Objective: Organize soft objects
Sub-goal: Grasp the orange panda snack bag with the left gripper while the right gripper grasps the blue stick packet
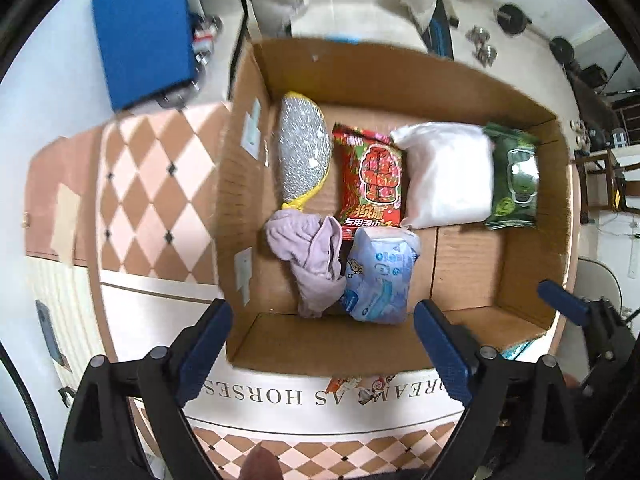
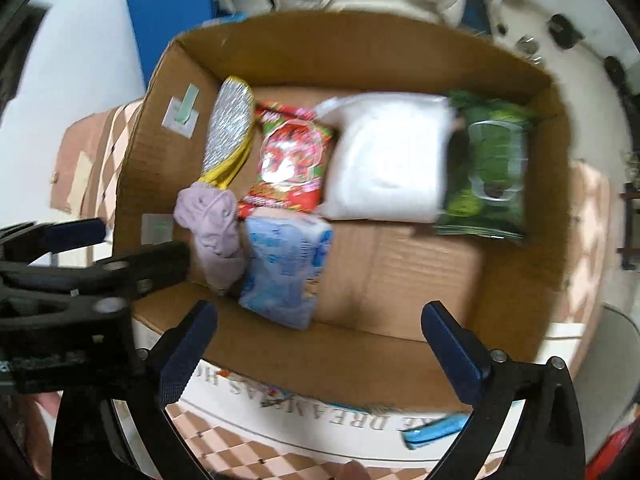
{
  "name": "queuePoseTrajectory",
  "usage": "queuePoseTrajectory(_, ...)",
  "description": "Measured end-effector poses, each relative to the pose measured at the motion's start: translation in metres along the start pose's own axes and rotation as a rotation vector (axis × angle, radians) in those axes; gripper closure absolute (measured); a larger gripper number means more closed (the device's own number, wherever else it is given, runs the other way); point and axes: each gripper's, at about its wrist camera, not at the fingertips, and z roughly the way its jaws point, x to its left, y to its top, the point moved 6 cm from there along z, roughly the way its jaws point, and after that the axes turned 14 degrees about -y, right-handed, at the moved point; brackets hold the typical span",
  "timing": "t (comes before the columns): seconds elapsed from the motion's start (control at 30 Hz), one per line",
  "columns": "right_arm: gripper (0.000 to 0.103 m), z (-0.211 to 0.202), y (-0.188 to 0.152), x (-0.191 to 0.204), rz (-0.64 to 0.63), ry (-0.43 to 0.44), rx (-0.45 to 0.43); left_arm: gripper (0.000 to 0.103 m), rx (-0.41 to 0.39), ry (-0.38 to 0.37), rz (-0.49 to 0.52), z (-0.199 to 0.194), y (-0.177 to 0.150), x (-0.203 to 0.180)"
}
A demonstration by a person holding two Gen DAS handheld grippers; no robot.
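Observation:
An open cardboard box [image 1: 464, 268] [image 2: 404, 276] holds several soft items: a silver-and-yellow scrubber [image 1: 304, 152] [image 2: 230, 128], a red packet [image 1: 370, 176] [image 2: 290, 164], a white pack [image 1: 448, 176] [image 2: 388, 160], a green wipes pack [image 1: 514, 178] [image 2: 488, 168], a lilac cloth [image 1: 310, 258] [image 2: 214, 232] and a light blue tissue pack [image 1: 380, 276] [image 2: 286, 268]. My left gripper [image 1: 324, 344] is open and empty above the box's near wall. My right gripper [image 2: 320, 344] is open and empty there too; it shows at the right edge of the left wrist view [image 1: 568, 308].
The box stands on a table with a pink-and-brown checked cloth [image 1: 152, 184] [image 2: 248, 452]. A blue board [image 1: 144, 28] [image 2: 172, 12] leans behind the box at the left. A blue-edged packet [image 2: 436, 430] lies on the cloth by the box's near wall.

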Motion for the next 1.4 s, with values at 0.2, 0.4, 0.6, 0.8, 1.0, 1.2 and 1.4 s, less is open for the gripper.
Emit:
queuePoseTrajectory(0.2, 0.000, -0.035, -0.013, -0.021, 0.068, -0.091, -0.108, 0.010, -0.162, 0.057, 0.023, -0.028, -0.027, -0.007)
queuePoseTrajectory(0.4, 0.000, -0.064, -0.042, -0.038, 0.113, -0.106, -0.182, 0.010, -0.278, 0.100, 0.058, -0.056, -0.052, -0.020)
queuePoseTrajectory(0.6, 0.000, -0.096, -0.069, -0.047, 0.132, -0.114, -0.251, 0.010, -0.350, 0.104, 0.087, -0.077, -0.071, -0.033)
queuePoseTrajectory(0.8, 0.000, -0.121, -0.080, -0.050, 0.133, -0.116, -0.304, 0.010, -0.389, 0.088, 0.076, -0.088, -0.078, -0.038)
queuePoseTrajectory(1.0, 0.000, -0.115, -0.091, -0.063, 0.178, -0.087, -0.300, 0.010, -0.363, 0.061, 0.000, -0.072, -0.088, -0.022)
queuePoseTrajectory(1.2, 0.000, -0.049, -0.132, -0.111, 0.331, -0.048, -0.134, 0.010, -0.134, -0.100, -0.199, 0.026, -0.110, 0.009)
queuePoseTrajectory(1.4, 0.000, 0.027, -0.169, -0.152, 0.449, -0.065, 0.025, 0.012, -0.026, -0.164, -0.331, 0.110, -0.115, 0.018)
